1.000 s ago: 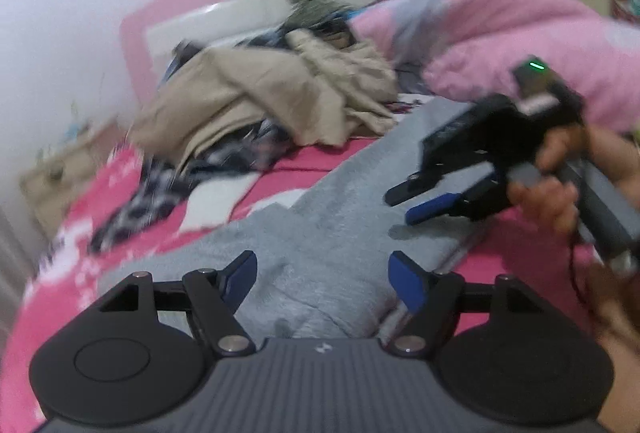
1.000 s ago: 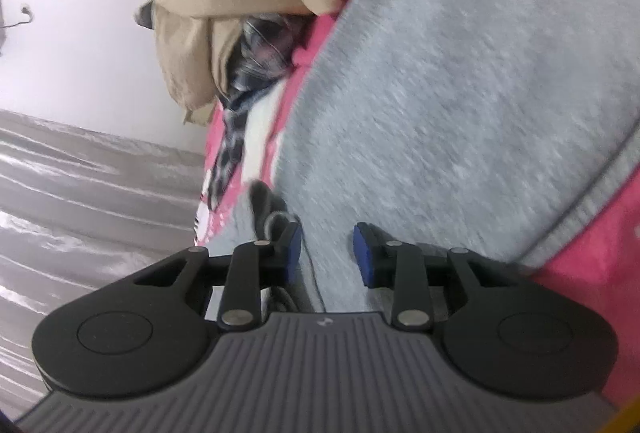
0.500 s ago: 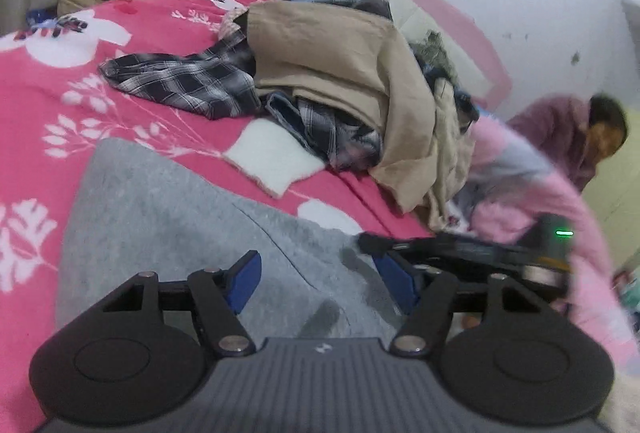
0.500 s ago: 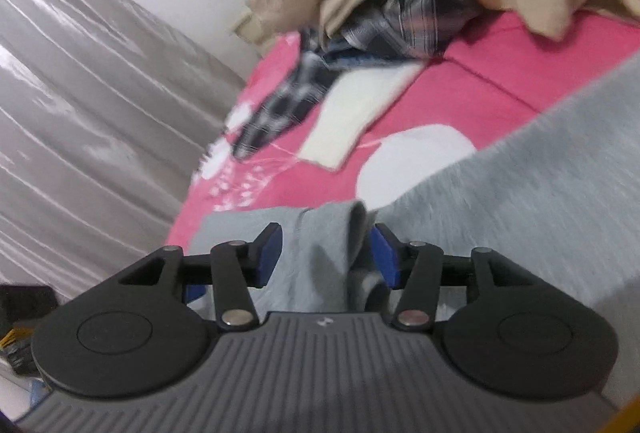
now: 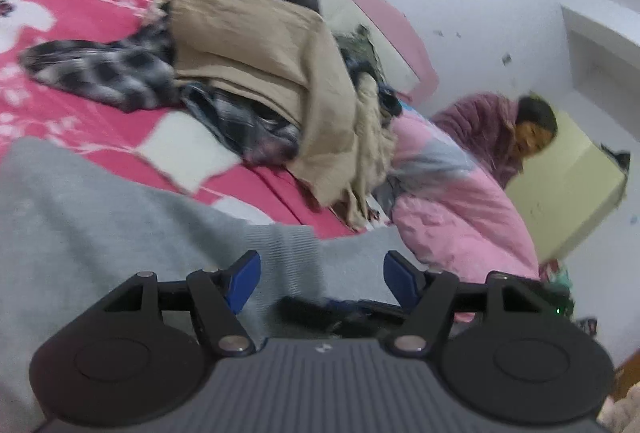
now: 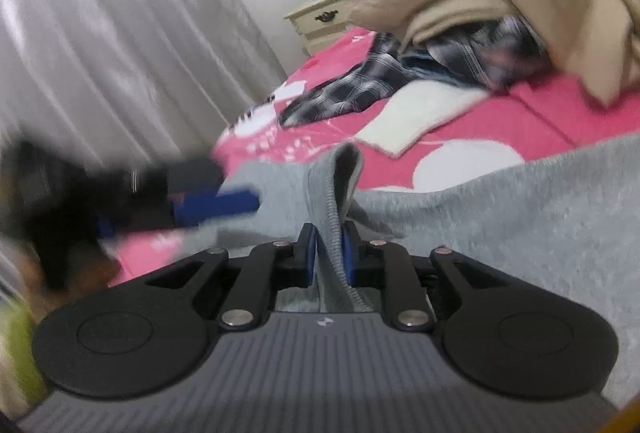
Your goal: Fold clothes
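Two pads (image 6: 349,253) pinching grey sweatshirt (image 6: 500,217).

We see a grey sweatshirt (image 5: 92,209) of soft fleece spread over the pink bed (image 5: 80,5), most of it lying flat. Its ribbed hem (image 6: 330,193) is lifted off the bed into an upright fold and pinched from both sides. In the left wrist view the ribbed band (image 5: 292,253) runs across the near edge. Beyond the sweatshirt, towards the headboard, we see a heap of unfolded clothes: a beige garment (image 5: 260,45) on top, a black-and-white plaid shirt (image 5: 108,73) trailing out from under it.
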The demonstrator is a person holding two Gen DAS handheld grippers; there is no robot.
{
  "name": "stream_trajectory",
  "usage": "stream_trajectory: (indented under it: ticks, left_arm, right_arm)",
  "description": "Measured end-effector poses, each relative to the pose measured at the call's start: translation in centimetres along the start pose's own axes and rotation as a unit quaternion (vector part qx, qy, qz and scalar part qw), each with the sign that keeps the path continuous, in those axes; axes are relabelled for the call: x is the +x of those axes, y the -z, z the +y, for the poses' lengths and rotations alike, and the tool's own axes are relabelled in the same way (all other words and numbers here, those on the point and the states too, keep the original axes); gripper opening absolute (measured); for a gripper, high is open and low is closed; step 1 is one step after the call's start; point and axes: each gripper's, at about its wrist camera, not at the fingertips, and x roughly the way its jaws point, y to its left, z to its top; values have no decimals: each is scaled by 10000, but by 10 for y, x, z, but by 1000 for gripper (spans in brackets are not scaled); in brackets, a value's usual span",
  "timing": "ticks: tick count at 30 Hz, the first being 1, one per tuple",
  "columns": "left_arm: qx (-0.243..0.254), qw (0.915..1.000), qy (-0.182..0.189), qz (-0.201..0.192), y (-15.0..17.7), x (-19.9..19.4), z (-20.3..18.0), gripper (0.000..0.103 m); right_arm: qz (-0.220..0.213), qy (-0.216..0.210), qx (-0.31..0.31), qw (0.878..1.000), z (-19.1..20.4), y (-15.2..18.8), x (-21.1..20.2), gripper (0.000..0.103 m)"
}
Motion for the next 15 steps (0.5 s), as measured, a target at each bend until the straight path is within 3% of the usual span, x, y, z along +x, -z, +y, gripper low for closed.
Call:
stream_trajectory:
  ticks: [4,6,7,11,13,15]
  left_arm:
    - [417,9962,-709,282,10,22,-13,67]
    - [372,9941,-968,318,14,26,-8,55]
    - [285,9936,-1050,307,15,25,-4,47]
    - [-302,9944,-980,238,11,22,18,41]
    - [-456,9939,-980,216,10,20,22,36]
    - [-608,9932,-978,191,8,19,26,32]
  right_arm:
    - [-97,270,-1189,9925,32,15,4,16]
    - [-117,374,-1665,9853,43,21,4,18]
    - [-123,397,-1825,9823,47,23,3,21]
    - [-79,94,-2113,9774,51,24,-13,29]
    - [10,-242,-1795,9835,39,17,-28,33]
    - [-19,-464,-911,9948,11,9,-41,33]
